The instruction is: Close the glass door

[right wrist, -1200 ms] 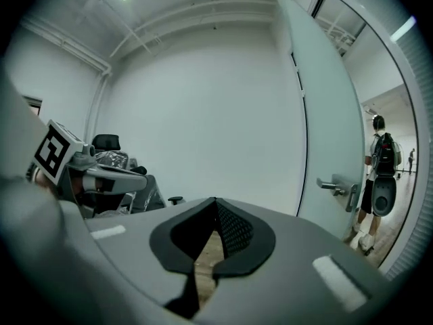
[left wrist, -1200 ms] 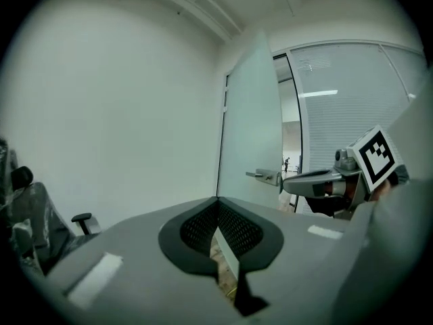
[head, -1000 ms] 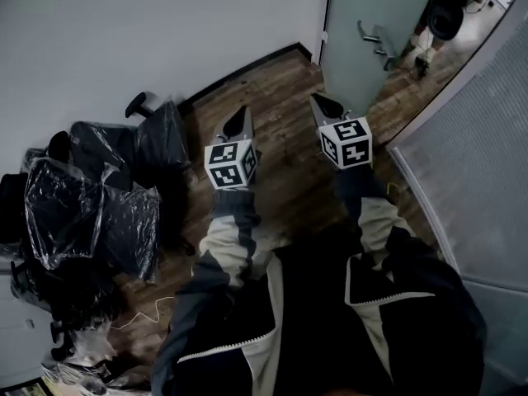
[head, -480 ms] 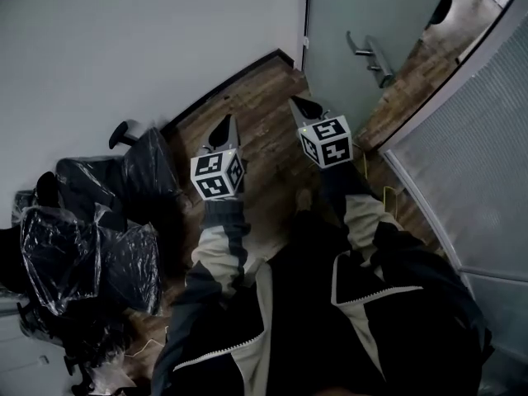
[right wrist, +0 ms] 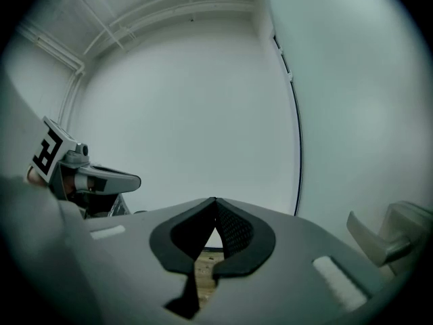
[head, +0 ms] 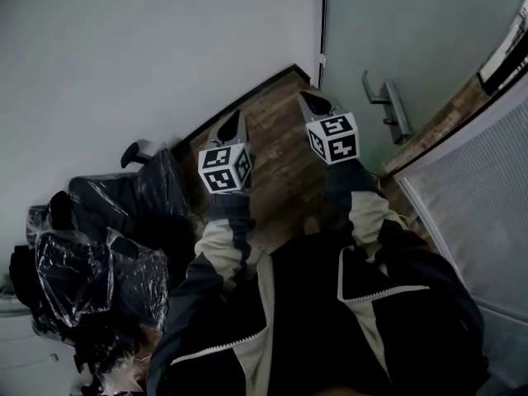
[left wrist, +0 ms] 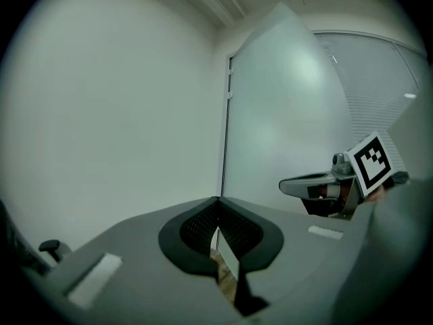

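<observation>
Both grippers are held out side by side over the wooden floor [head: 276,151], pointing near level toward the corner where the white wall [head: 165,48] meets the hinge edge of the glass door [head: 396,31]. The left gripper [left wrist: 218,202] has its jaws pressed together with nothing between them, and the right gripper [right wrist: 214,200] is likewise closed and empty. We judge the jaws are kept closed because a door needs a push or a hook on its lever rather than a pinch, so closed tips serve as a blunt pusher. The door stands swung open, its frosted panel ahead and to the right of both tips, with a strip of floor showing between it and the ribbed partition [head: 470,196]. The door handle [head: 389,106] lies to the right of the right gripper, near but apart from it; neither gripper touches glass or handle. The left gripper is farther from the panel, nearer the plastic-wrapped chairs [head: 107,221]. Closing is not yet begun
</observation>
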{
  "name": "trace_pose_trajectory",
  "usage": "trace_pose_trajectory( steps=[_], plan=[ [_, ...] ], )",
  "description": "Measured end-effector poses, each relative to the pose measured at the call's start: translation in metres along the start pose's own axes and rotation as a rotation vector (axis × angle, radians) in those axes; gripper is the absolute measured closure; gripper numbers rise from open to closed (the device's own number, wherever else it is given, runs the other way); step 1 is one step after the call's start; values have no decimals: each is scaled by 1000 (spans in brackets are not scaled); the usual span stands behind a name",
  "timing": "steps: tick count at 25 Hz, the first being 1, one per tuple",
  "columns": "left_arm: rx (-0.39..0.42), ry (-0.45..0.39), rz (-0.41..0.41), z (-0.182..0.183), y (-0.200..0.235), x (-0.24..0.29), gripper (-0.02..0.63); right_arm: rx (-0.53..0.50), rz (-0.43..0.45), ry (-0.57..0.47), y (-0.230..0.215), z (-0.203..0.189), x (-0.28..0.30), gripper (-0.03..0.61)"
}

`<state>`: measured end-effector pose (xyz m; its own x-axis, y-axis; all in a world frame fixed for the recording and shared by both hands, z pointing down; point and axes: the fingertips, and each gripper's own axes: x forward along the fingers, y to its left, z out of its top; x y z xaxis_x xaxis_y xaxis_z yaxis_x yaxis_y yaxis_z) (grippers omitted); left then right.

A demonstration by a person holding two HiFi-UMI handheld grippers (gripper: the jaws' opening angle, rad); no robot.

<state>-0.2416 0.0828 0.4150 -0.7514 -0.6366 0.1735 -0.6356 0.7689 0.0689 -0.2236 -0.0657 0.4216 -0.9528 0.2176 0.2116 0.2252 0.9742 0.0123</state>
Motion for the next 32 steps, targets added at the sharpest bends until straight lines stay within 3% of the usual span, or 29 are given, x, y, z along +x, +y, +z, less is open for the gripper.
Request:
trace_pose_trajectory(
  steps=[7, 12, 20, 27, 32],
  plan=[
    [15, 1, -85, 16, -17, 75, 612, 30, -77, 5, -60, 3, 25, 575],
    [21, 24, -245, 16, -43, 118, 612, 57, -195, 26, -88, 0, 21, 575],
    [68, 31, -619, 29, -108, 179, 612, 122, -547, 16, -139, -5, -27, 575],
    [96, 49, -896, 22, -181, 186, 612, 168, -856, 38, -155, -25, -113, 575],
    [111, 61, -1035, 15, -225, 173, 612, 186, -982, 64, -156, -38, -154, 575]
  ],
)
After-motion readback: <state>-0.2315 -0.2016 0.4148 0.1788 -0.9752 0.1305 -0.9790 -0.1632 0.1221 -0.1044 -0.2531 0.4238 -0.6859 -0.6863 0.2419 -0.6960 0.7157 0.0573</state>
